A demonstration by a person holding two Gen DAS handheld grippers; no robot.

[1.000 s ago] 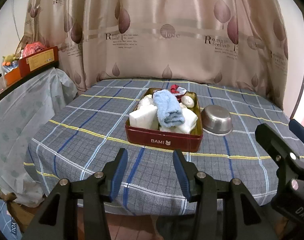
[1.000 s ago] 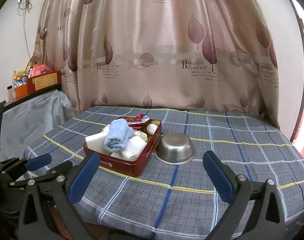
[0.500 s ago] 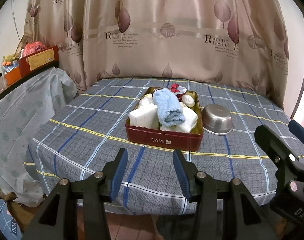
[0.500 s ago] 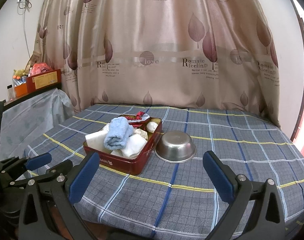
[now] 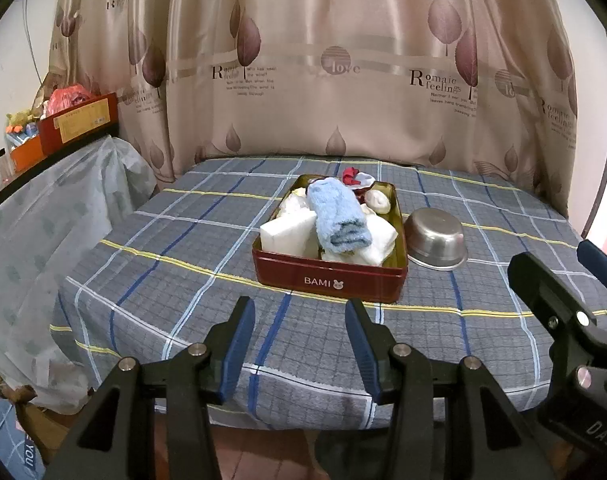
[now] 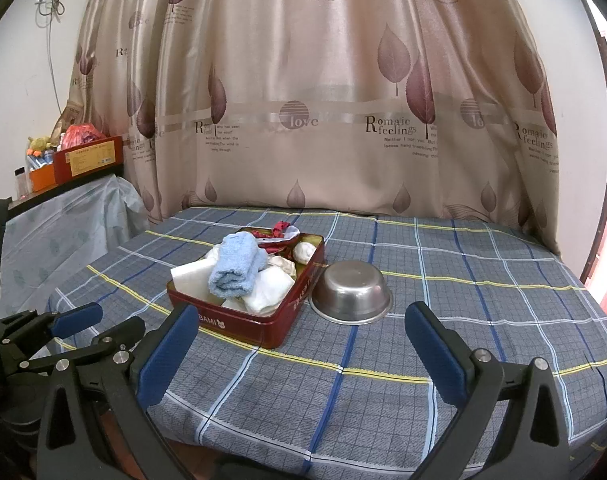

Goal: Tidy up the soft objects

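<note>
While an upturned steel bowl (image 6: 351, 292) flanks the red tin (image 6: 263, 330), nothing blocks it.

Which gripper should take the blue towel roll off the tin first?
Probably the left gripper: its open jaws point at the red tin, the blue towel roll straight ahead. The right gripper faces the steel bowl.

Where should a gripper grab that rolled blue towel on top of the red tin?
Probably across the middle of the blue towel, coming from above. It lies as a thick roll on top of the white items, above the red tin rim, so its long sides look exposed for a pinch.
</note>
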